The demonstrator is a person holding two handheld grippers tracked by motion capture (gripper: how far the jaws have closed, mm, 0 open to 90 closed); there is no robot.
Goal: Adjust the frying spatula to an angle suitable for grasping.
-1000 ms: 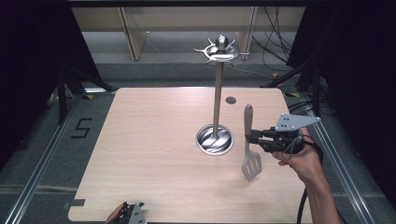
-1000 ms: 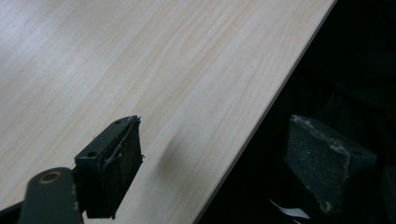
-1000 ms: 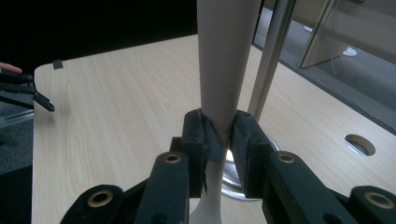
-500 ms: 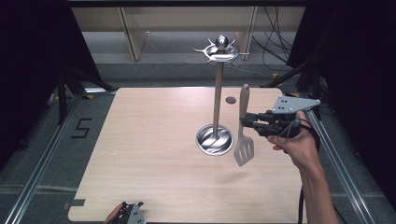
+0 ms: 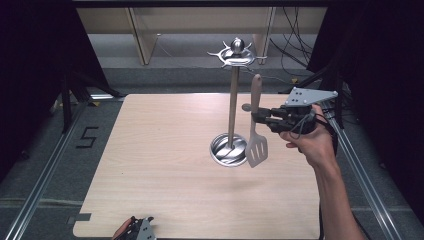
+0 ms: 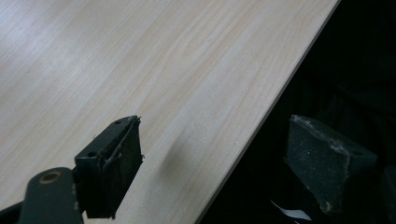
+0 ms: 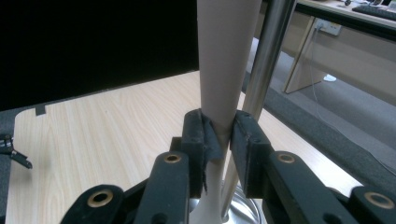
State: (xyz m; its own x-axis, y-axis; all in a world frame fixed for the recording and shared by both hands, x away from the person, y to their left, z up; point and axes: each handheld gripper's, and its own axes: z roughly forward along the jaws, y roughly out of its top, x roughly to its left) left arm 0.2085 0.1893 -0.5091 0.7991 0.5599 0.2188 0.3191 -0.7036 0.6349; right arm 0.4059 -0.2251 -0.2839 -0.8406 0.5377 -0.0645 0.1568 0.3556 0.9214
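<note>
A slotted spatula [image 5: 256, 131] with a pale wooden handle [image 7: 224, 70] hangs upright in the air, blade down, just right of a steel utensil stand [image 5: 232, 105]. My right gripper [image 5: 261, 118] is shut on the handle's lower part, and its pads [image 7: 243, 135] press both sides of it. The stand has a round base [image 5: 225, 150], a tall pole [image 7: 266, 65] and a crown of hooks [image 5: 236, 54] on top. My left gripper [image 5: 137, 231] rests at the table's near edge, and in the left gripper view [image 6: 219, 168] it stands open over that edge, holding nothing.
The light wooden table [image 5: 160, 160] carries the stand near its middle right. A small dark round mark [image 5: 246, 107] lies behind the spatula. Metal rails [image 5: 45, 175] run along both sides. Shelving [image 5: 150, 35] and cables [image 5: 295, 45] lie beyond the far edge.
My right gripper has lifted the spatula and carried it left, toward the stand's pole. The left gripper has stayed at the near edge.
</note>
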